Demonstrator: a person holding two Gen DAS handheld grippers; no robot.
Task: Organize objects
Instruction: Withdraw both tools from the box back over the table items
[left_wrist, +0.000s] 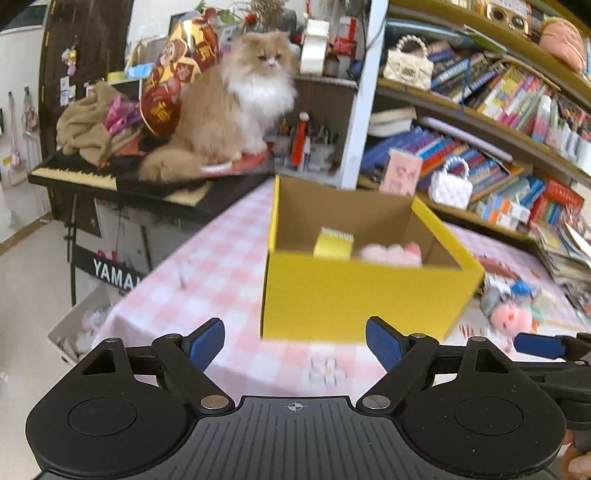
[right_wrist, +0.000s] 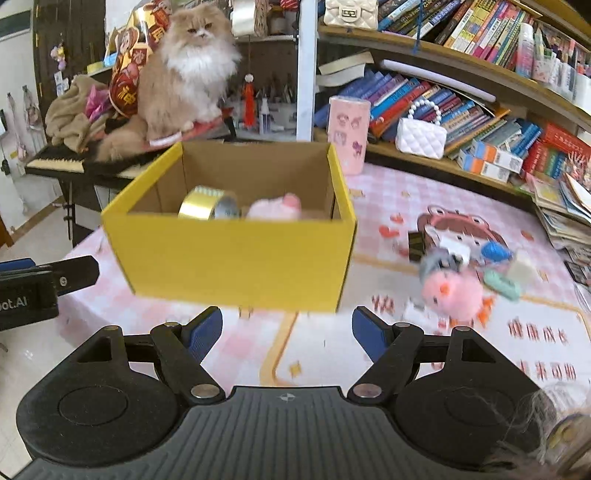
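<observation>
A table under a pink-and-white checked cloth (right_wrist: 388, 199) filled the middle of both views, with crowded bookshelves (right_wrist: 480, 74) across the upper right and a fluffy cream-and-white cat (left_wrist: 240, 103) seated on a black keyboard (left_wrist: 92, 173) at upper left. At centre frame I saw the open yellow cardboard box (right_wrist: 236, 258), standing on the cloth. Inside it, in the right wrist view, a roll of gold tape (right_wrist: 207, 206) leaned at the left and a pink plush toy (right_wrist: 275, 206) lay just beside it at the right. To the right of the box, well apart from it, a loose cluster remained on the cloth: a pink round plush (right_wrist: 454, 291), a grey toy (right_wrist: 437, 264), a blue object (right_wrist: 496, 251) and a pale green object (right_wrist: 504, 284), all blurred.

My left gripper (left_wrist: 295, 343) sat at the lower edge of its view, its blue pads (left_wrist: 207, 343) spread wide with nothing between them. My right gripper (right_wrist: 286, 338) likewise stood parted and empty, short of the box's near wall. A pink patterned cylinder (right_wrist: 349, 133) stood behind the box by the shelf, and a white quilted handbag (right_wrist: 421, 138) rested on the lower shelf.
</observation>
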